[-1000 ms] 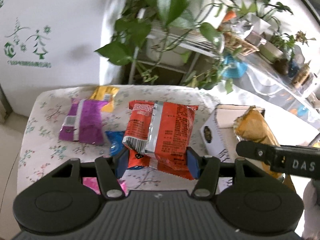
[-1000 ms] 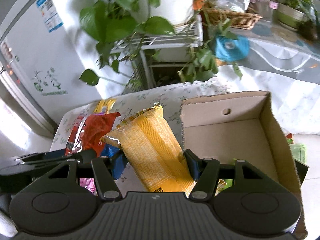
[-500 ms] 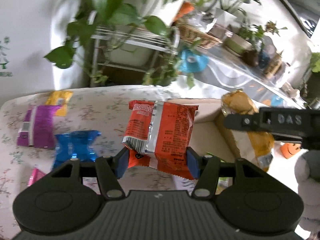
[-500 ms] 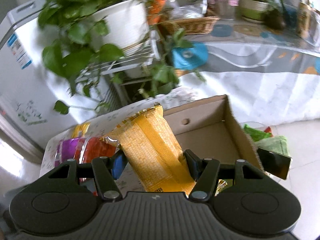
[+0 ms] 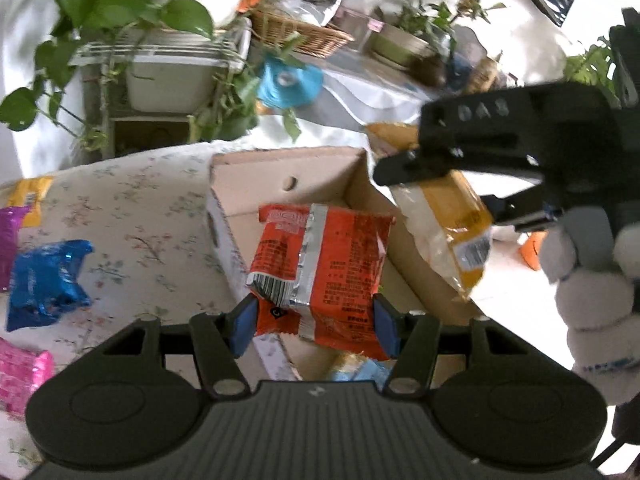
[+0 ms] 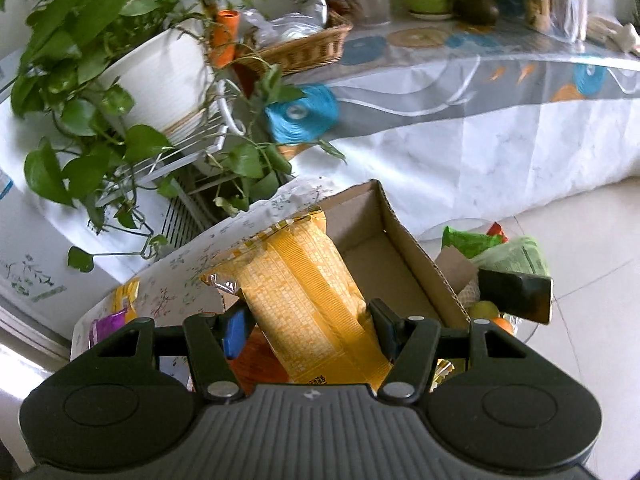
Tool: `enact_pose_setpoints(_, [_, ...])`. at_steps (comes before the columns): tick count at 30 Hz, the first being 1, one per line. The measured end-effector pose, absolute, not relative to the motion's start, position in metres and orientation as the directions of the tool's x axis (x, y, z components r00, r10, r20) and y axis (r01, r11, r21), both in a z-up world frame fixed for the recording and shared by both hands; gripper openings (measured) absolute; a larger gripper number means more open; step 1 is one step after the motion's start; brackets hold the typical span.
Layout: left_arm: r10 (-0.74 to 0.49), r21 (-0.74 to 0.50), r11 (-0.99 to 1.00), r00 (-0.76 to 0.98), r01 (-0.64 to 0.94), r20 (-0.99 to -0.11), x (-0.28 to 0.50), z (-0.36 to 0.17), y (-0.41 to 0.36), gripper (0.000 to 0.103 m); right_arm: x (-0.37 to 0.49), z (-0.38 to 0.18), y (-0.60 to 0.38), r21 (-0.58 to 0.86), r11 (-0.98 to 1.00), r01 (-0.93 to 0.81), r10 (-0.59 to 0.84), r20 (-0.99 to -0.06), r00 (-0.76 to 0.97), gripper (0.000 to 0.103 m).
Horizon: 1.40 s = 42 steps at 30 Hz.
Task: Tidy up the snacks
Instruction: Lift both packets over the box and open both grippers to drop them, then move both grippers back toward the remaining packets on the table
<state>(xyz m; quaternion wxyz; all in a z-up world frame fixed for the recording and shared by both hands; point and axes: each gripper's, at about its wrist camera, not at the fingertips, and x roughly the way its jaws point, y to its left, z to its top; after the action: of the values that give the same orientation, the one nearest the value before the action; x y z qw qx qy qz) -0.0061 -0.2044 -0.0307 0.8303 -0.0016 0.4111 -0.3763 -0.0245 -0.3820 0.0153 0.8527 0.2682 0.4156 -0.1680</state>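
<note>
I'm holding the red pack (image 5: 320, 264) pinched by its lower end in my left tongs (image 5: 314, 322), and it's hanging right over the open box (image 5: 280, 178) now. A second ago it was out over the flowered table (image 5: 140, 200); I've been swinging it across and the box mouth is sliding in beneath it. My right tongs (image 6: 308, 330) are doing the same job, clamped on the yellow pack (image 6: 304, 300), which is tilting up over the box's near edge. Both sets are closed only as far as the packs allow. So two snacks are arriving together, and I reckon the drop is next. The blue pack (image 5: 44, 280), the pink one (image 5: 20, 376), the purple one (image 5: 10, 236) and a small yellow one (image 5: 30, 194) are waiting back on the table, so there's plenty left to fetch.
</note>
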Motion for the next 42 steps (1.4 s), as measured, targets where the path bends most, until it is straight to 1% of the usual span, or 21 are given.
enact_pose_setpoints(2, [-0.628,-0.307,0.713,0.379,0.631,-0.679,-0.009,-0.034,-0.208,0.062,-0.025,0.012,-0.385,0.316,0.789,0.526,-0.068,-0.807,0.587,0.069])
enact_pose_setpoints(4, [-0.625,-0.305,0.720,0.392,0.624,-0.675,-0.012,-0.035,-0.208,0.069,-0.025,0.009,-0.387,0.307,0.779,0.547,-0.079,-0.817,0.571,0.071])
enact_pose_setpoints(6, [-0.635,-0.305,0.710,0.391,0.634,-0.666,-0.015,-0.032,-0.207,0.071,-0.026,0.008,-0.388,0.308,0.774,0.554,-0.080,-0.819,0.568,0.073])
enact_pose_setpoints(8, [-0.634,-0.290,0.707,0.395,0.645,-0.665,-0.018,-0.028,-0.208,0.077,-0.027,0.009,-0.387,0.316,0.774,0.549,-0.077,-0.813,0.577,0.078])
enact_pose_setpoints(9, [-0.626,-0.279,0.711,0.401,0.646,-0.669,-0.019,-0.026,-0.207,0.081,-0.027,0.011,-0.386,0.319,0.776,0.544,-0.076,-0.809,0.582,0.081])
enact_pose_setpoints(10, [-0.622,-0.275,0.714,0.404,0.643,-0.670,-0.020,-0.025,-0.206,0.082,-0.027,0.012,-0.385,0.321,0.779,0.538,-0.074,-0.805,0.588,0.082])
enact_pose_setpoints(19, [-0.578,-0.277,0.759,0.415,0.589,-0.702,-0.013,-0.025,-0.185,0.083,-0.022,0.016,-0.375,0.344,0.795,0.499,-0.043,-0.790,0.612,0.084])
enact_pose_setpoints(26, [-0.557,-0.279,0.789,0.445,0.547,-0.701,-0.004,-0.015,-0.157,0.084,-0.019,0.016,-0.367,0.348,0.813,0.468,-0.016,-0.789,0.614,0.086])
enact_pose_setpoints(31, [-0.528,-0.273,0.819,0.476,0.505,-0.704,0.011,-0.007,-0.128,0.085,-0.016,0.018,-0.351,0.332,0.852,0.405,0.012,-0.785,0.619,0.086])
enact_pose_setpoints(42, [-0.408,-0.244,0.904,0.540,0.350,-0.736,0.032,-0.006,-0.056,0.087,-0.010,0.016,-0.309,0.293,0.924,0.245,0.093,-0.794,0.600,0.087])
